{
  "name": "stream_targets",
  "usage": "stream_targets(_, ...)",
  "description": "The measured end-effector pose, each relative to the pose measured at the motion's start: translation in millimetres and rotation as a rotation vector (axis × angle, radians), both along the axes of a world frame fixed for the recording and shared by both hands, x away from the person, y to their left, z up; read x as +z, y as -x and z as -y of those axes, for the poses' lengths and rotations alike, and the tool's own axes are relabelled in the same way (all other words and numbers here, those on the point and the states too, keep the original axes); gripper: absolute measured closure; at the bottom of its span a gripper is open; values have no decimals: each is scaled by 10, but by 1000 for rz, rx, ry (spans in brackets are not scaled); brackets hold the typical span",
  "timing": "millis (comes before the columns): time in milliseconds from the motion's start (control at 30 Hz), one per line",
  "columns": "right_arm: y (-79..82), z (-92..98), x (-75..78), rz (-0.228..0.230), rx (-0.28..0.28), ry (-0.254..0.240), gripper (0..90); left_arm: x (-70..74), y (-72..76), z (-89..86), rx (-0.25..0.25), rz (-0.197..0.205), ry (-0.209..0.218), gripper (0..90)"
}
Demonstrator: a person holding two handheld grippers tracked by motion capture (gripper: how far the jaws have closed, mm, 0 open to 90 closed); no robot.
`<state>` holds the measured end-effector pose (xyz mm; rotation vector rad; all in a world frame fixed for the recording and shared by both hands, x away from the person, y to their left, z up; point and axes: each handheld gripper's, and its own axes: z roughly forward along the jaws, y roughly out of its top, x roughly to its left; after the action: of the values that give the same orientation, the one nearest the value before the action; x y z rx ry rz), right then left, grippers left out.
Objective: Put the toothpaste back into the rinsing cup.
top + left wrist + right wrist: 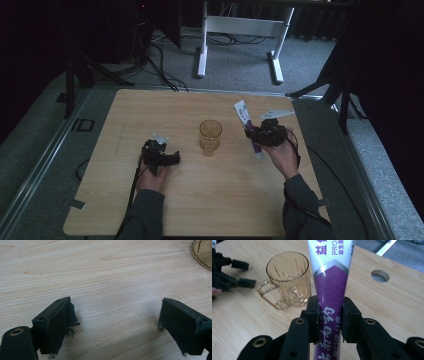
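A purple-and-white toothpaste tube (pixel 329 282) stands between the jaws of my right gripper (pixel 329 320), which is shut on its purple lower part. In the high view the tube (pixel 247 127) slants over the table's right side with the right gripper (pixel 267 134) around it. An amber glass mug (pixel 210 136) stands upright at the table's middle, and in the right gripper view the mug (pixel 287 280) sits left of the tube. My left gripper (pixel 161 156) rests left of the mug; its jaws (pixel 115 325) stand wide open over bare wood.
The wooden table (pixel 150 210) has a round hole (pixel 380 275) near its far right corner. The mug's base edge (pixel 201 255) peeks in at the top right of the left gripper view. A white desk frame (pixel 240 35) and cables lie on the floor beyond.
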<state>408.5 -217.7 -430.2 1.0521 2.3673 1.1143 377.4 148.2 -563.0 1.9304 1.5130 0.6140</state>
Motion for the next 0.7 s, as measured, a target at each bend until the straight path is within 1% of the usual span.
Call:
stream_targets(67,-10,-6,2,12,-2,-9,719,1,0,0,0,-1,0,117)
stream_targets(233,-40,-16,-6,14,-8,-20,721,0,0,0,0,0,0,116)
stream_targets(367,-52,-27,-10,12,-8,-19,722,0,0,0,0,0,0,116)
stream_targets(567,-66,-42,1,23,-11,-34,724,0,-2,1,1,0,0,117)
stream_targets(700,-60,-61,28,34,-10,-35,727,-1,-4,2,1,1,1,117)
